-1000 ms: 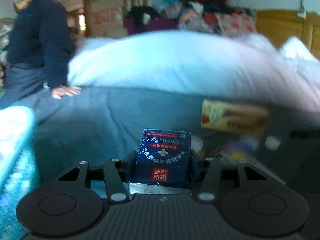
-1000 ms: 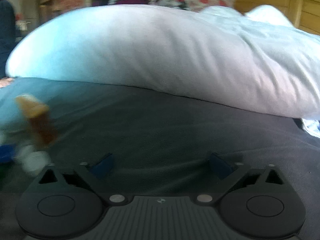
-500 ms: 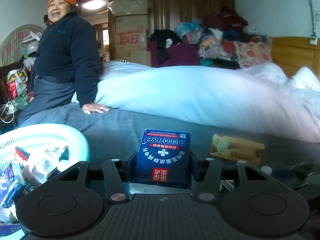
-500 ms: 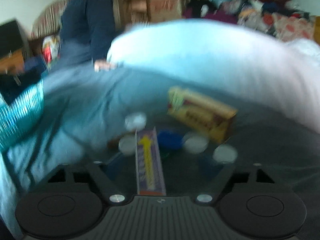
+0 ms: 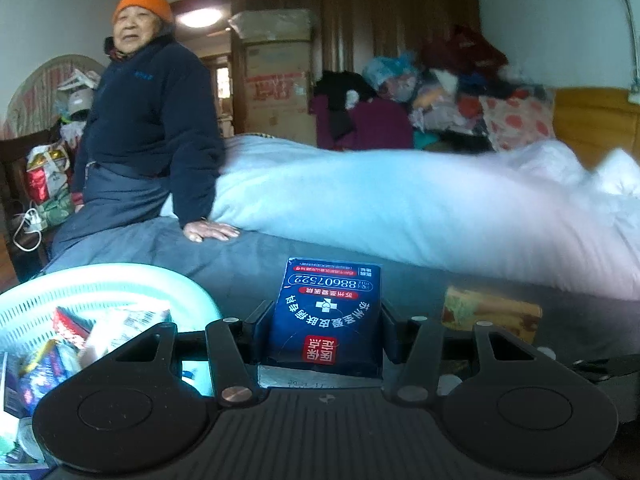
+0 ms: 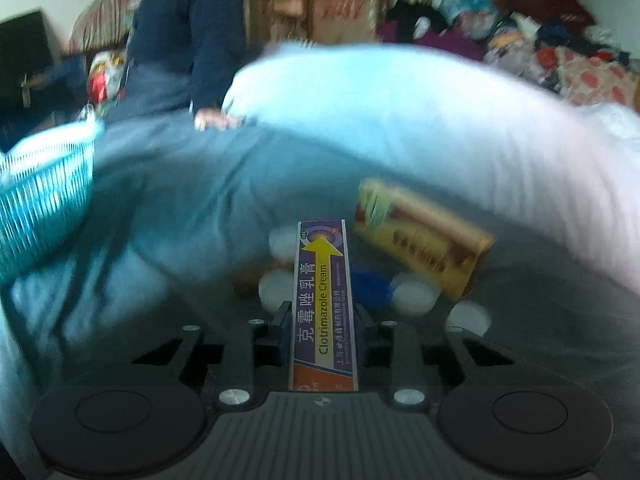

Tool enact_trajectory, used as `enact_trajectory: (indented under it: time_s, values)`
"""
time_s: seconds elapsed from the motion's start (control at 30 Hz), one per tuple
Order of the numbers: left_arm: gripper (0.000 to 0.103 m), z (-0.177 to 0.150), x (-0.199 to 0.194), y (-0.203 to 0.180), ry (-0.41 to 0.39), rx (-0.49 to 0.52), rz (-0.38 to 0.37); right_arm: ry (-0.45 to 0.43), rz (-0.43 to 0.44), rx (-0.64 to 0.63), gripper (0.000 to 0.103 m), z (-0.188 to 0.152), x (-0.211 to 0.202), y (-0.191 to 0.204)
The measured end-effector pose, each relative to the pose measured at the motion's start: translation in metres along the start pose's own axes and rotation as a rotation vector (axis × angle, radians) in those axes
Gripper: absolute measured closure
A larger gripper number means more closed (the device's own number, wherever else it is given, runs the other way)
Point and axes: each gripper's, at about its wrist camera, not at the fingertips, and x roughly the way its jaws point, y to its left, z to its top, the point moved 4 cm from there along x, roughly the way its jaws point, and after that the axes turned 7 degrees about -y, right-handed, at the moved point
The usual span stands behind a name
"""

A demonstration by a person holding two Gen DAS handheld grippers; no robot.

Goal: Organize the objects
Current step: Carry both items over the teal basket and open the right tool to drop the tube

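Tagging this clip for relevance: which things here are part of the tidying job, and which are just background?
Part of the job:
- blue box in left hand-held gripper
- cream box in right hand-held gripper
- yellow box
- white caps
- basket

Just lying about:
- white duvet
- clothes pile
- cardboard boxes

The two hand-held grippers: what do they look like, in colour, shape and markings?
Both look alike. The left hand-held gripper and the right hand-held gripper have matte black ribbed bodies, two round discs at the sides, angled black linkage bars with silver screws, and dark blue finger pads. No cables or sleeves show.
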Motion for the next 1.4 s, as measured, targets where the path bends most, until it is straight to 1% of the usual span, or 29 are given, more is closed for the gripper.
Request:
enact_trajectory:
  time_s: [0.1,0.17,0.27,0.33,0.43,0.53,0.57,0.7,0.8,0.87,1.0,1.07,1.13,1.23,1.33,1.37,1.4]
  values:
    - [0.050,0.010,-0.009,0.013,-0.020,-0.023,0.013,-0.083,-0.015,0.042,0.071,0.030,-0.025,-0.001]
    - [0.050,0.020,-0.017,0.024,-0.037,-0.050,0.028,-0.140,-0.009,0.062,0.071,0.057,-0.041,0.000]
    - [0.050,0.037,-0.030,0.046,-0.080,-0.077,0.063,-0.220,0.031,0.083,0.070,0.104,-0.055,0.011]
    - [0.050,0.049,-0.039,0.067,-0.106,-0.093,0.104,-0.260,0.079,0.095,0.070,0.134,-0.059,0.025]
    - [0.050,0.066,-0.049,0.107,-0.127,-0.135,0.201,-0.309,0.164,0.084,0.070,0.176,-0.058,0.054]
    - [0.050,0.079,-0.058,0.151,-0.133,-0.158,0.320,-0.323,0.261,0.087,0.070,0.209,-0.056,0.088]
    - [0.050,0.081,-0.060,0.168,-0.128,-0.166,0.364,-0.326,0.283,0.078,0.070,0.218,-0.055,0.099]
    - [0.050,0.082,-0.066,0.222,-0.081,-0.211,0.495,-0.310,0.379,0.024,0.070,0.248,-0.052,0.153]
    - [0.050,0.078,-0.066,0.252,-0.026,-0.240,0.549,-0.265,0.445,-0.008,0.070,0.259,-0.044,0.199]
    - [0.050,0.076,-0.064,0.264,0.016,-0.226,0.572,-0.234,0.478,-0.022,0.070,0.262,-0.043,0.230]
    - [0.050,0.073,-0.060,0.276,0.074,-0.224,0.578,-0.169,0.522,-0.061,0.070,0.257,-0.035,0.280]
    - [0.050,0.069,-0.056,0.279,0.101,-0.226,0.574,-0.136,0.530,-0.070,0.071,0.251,-0.029,0.302]
    - [0.050,0.065,-0.057,0.283,0.124,-0.232,0.573,-0.118,0.538,-0.081,0.071,0.243,-0.031,0.313]
    - [0.050,0.058,-0.055,0.278,0.138,-0.239,0.570,-0.107,0.542,-0.100,0.071,0.236,-0.030,0.326]
    - [0.050,0.054,-0.053,0.281,0.139,-0.249,0.564,-0.099,0.544,-0.097,0.071,0.232,-0.029,0.328]
    - [0.050,0.055,-0.052,0.282,0.137,-0.248,0.563,-0.098,0.546,-0.096,0.071,0.230,-0.031,0.319]
    - [0.050,0.055,-0.052,0.283,0.135,-0.247,0.562,-0.097,0.546,-0.096,0.070,0.230,-0.031,0.319]
